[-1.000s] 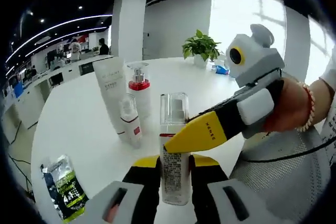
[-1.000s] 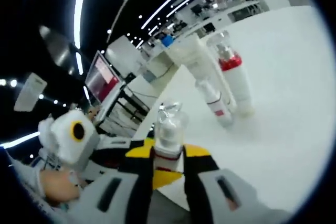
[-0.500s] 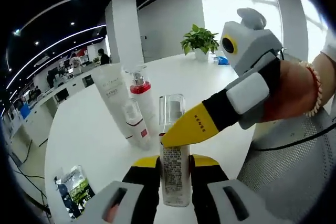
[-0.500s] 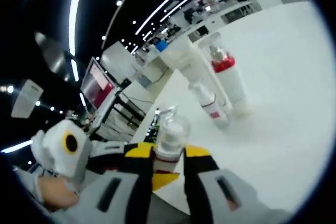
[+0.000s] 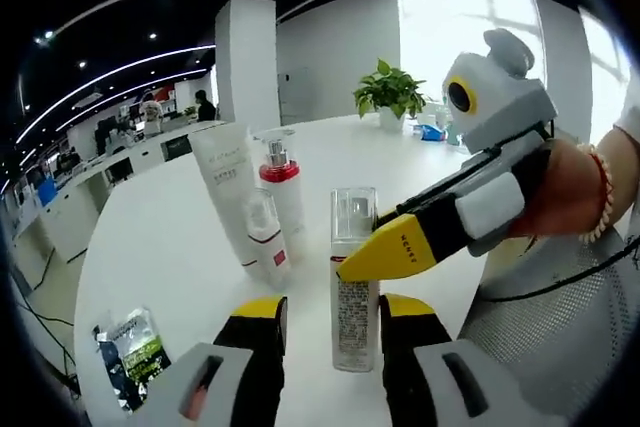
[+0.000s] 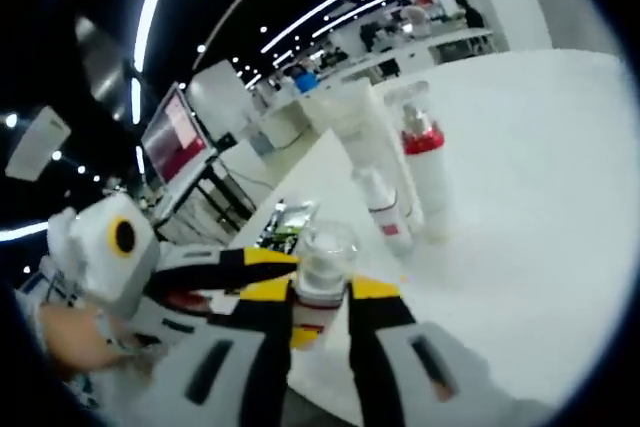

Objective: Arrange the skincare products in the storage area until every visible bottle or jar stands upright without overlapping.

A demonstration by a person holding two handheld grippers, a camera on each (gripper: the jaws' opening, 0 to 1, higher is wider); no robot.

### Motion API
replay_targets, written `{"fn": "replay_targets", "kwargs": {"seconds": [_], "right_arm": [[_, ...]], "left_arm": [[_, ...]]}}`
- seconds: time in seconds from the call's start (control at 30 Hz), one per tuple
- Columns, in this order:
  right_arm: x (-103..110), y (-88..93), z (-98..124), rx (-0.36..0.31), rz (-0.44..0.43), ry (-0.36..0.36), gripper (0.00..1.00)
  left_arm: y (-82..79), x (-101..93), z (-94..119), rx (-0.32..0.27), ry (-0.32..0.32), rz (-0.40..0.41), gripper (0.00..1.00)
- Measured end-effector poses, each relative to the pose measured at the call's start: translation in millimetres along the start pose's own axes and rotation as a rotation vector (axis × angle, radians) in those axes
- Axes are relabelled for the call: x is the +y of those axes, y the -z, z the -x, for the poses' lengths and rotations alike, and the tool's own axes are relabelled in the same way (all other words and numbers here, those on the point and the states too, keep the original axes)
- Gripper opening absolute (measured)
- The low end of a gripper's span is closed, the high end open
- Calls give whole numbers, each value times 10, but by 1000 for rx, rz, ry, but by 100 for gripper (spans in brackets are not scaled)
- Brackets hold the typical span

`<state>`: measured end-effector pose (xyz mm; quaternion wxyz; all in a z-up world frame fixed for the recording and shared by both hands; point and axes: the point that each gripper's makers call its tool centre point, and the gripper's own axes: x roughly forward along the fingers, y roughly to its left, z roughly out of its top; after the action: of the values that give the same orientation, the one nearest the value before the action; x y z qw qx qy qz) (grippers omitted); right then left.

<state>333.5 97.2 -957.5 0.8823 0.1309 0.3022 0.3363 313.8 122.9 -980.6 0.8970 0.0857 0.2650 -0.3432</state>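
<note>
Bottle (image 5: 354, 282): upright on the white table (image 5: 150, 247), long axis vertical, clear cap up; stands between the left gripper's jaws.
Left gripper (image 5: 330, 325): jaws spread, clear of the bottle on both sides.
Right gripper (image 6: 320, 297): jaws closed on the bottle just below its cap.
Behind bottle: tube (image 5: 228, 187), red-collared pump bottle (image 5: 283, 197), small bottle (image 5: 266, 240), all upright, close together.
Sachet (image 5: 128, 357): lying flat, near table edge.

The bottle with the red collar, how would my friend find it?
Start at the round white table. A group of skincare products stands in its middle, led by a tall white tube. Right beside it is the pump bottle: alone in having a wide red band under its pump.
</note>
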Motion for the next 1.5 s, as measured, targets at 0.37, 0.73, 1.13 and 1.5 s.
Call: {"fn": "replay_targets", "kwargs": {"seconds": [0.37,0.73,1.13,1.5], "right_arm": [[-56,-63,18,8,78,45,19],[-184,-211,41,-32,165,125,19],[-395,-283,54,-36,212,226,19],[-612,-364,48,-43,195,305,19]], "left_arm": [[-59,442,261,37,-237,-36,33],[48,1145,1002,41,-515,-26,32],[89,1266,1061,-30,-561,79,29],[81,1215,1016,-29,-543,76,26]]}}
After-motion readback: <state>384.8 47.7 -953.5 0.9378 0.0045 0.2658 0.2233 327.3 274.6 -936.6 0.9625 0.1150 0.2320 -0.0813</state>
